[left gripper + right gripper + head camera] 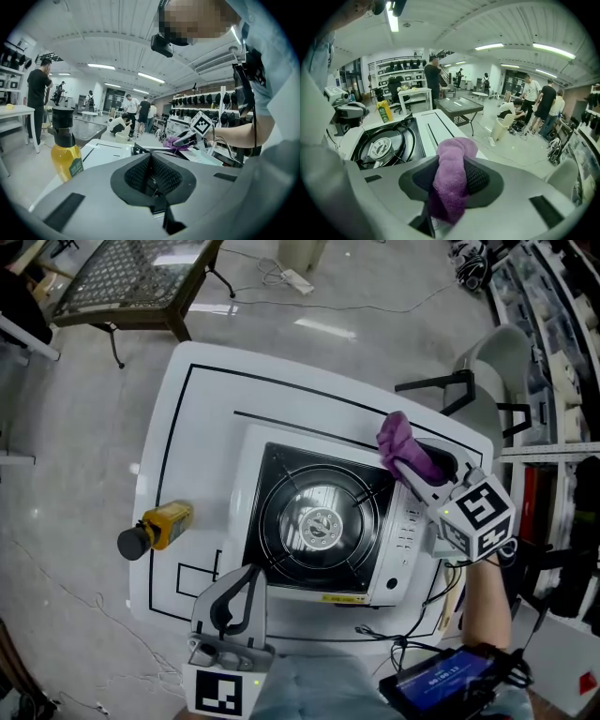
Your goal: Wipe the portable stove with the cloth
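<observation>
Purple cloth (403, 448) bunched into a thick roll and clamped between the pads of the right gripper (417, 472). Long axis runs along the jaw gap: one rounded end pokes out past the fingertips, the other hangs loose below them. Middle stretch buried between the pads. In the head view, sits over the far right corner of the portable stove (403, 531), free end pointing away from the person. Cannot tell whether the cloth touches the stove's top or only hovers above it.

Stove lies square on the white table (187, 427), black cooking plate up, round burner (322, 519) at its centre, control panel along its right side. Near edge partly covered by the left gripper (246, 576), which rests at the stove's near left corner, jaws pressed together with nothing between them.

Left of the stove, well apart from it, stands an upright bottle of yellow oil (159, 529) with a black cap. Beyond the stove's far right corner, a grey chair (487, 371), cut off in part by the shelving. People farther back too small to make out.
</observation>
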